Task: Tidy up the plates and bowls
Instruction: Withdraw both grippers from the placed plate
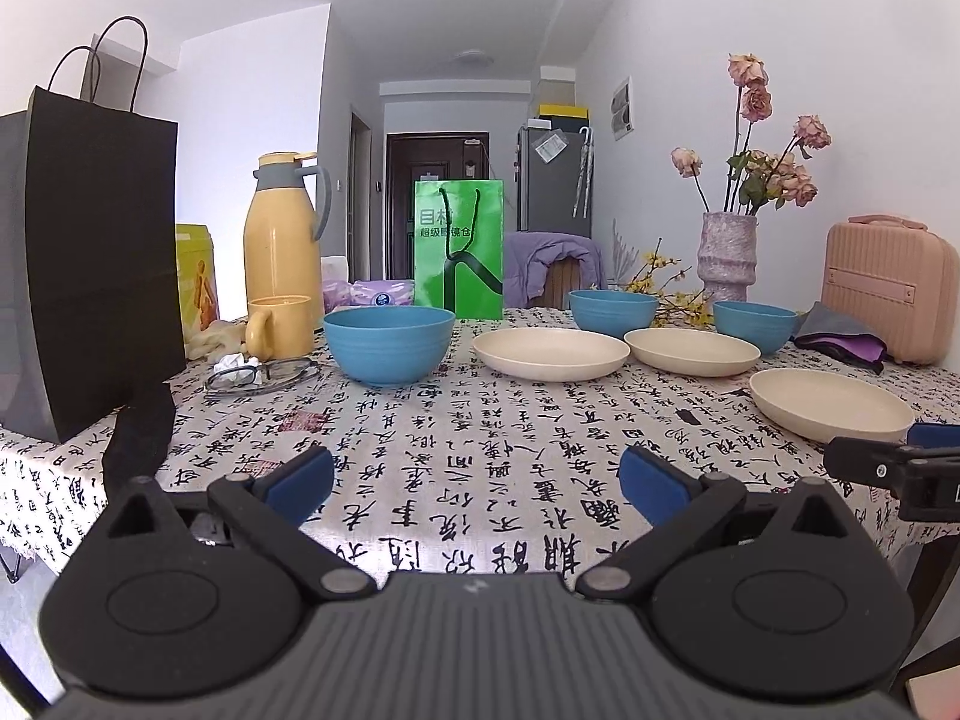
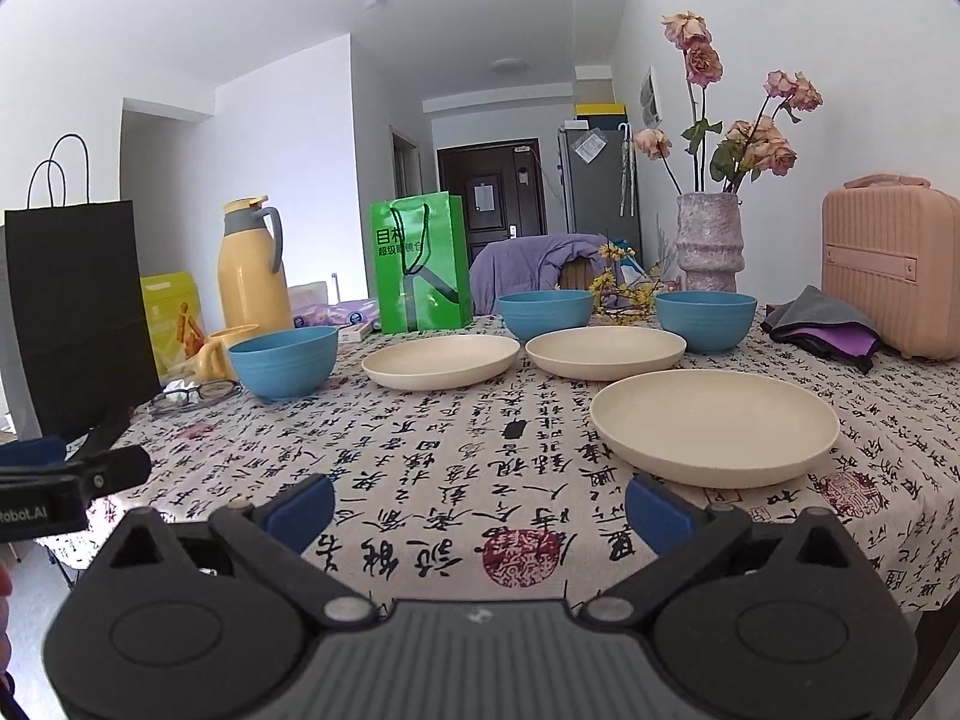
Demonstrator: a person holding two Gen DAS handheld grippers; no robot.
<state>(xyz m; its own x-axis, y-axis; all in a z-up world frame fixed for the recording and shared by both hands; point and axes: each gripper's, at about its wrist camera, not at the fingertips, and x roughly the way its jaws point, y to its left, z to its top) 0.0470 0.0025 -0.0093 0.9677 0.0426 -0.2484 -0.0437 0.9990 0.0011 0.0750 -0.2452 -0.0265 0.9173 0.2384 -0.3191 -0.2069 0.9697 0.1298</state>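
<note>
On the calligraphy-print tablecloth (image 2: 456, 480), the nearest round cream plastic plate (image 2: 714, 426) lies at lower right of the frame, just beyond the right gripper (image 2: 480, 507); both grippers gape wide and empty, the left gripper (image 1: 477, 480) farther from it.

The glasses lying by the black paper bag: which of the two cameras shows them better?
The left wrist view. There the glasses lie nearer and larger, frame and lenses distinct, beside the black paper bag. In the right wrist view the glasses are small, far left and less clear.
</note>
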